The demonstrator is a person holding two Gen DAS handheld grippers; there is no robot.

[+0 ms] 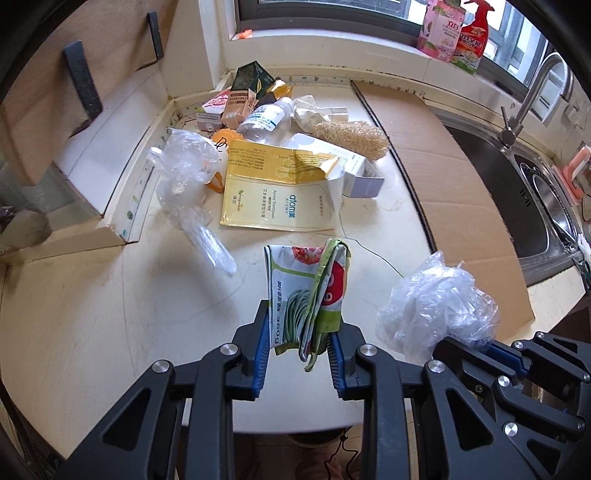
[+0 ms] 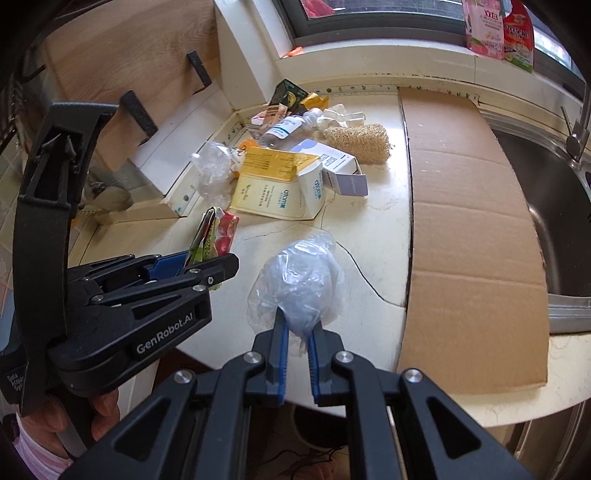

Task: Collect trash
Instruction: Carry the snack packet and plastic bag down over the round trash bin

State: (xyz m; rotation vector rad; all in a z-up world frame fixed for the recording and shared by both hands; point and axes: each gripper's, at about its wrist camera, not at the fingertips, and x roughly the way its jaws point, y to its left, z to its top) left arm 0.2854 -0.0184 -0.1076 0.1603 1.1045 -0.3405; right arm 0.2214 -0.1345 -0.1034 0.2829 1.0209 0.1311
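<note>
My left gripper (image 1: 300,332) is shut on a folded green, white and red food packet (image 1: 308,291), held above the counter's front edge; the packet also shows in the right wrist view (image 2: 212,236). My right gripper (image 2: 297,332) is shut on a crumpled clear plastic bag (image 2: 301,280), seen too in the left wrist view (image 1: 437,302). A trash pile lies at the back left: a yellow flattened box (image 1: 273,184), a clear bottle (image 1: 264,118), a clear plastic wrap (image 1: 184,173), small cartons (image 1: 236,99) and a loofah (image 1: 351,138).
A flat cardboard sheet (image 2: 465,221) covers the counter's right part beside a steel sink (image 2: 554,206) with a tap (image 1: 532,92). Spray bottle and pink pack (image 1: 454,33) stand on the window sill. A wooden board (image 2: 122,66) leans at the left wall.
</note>
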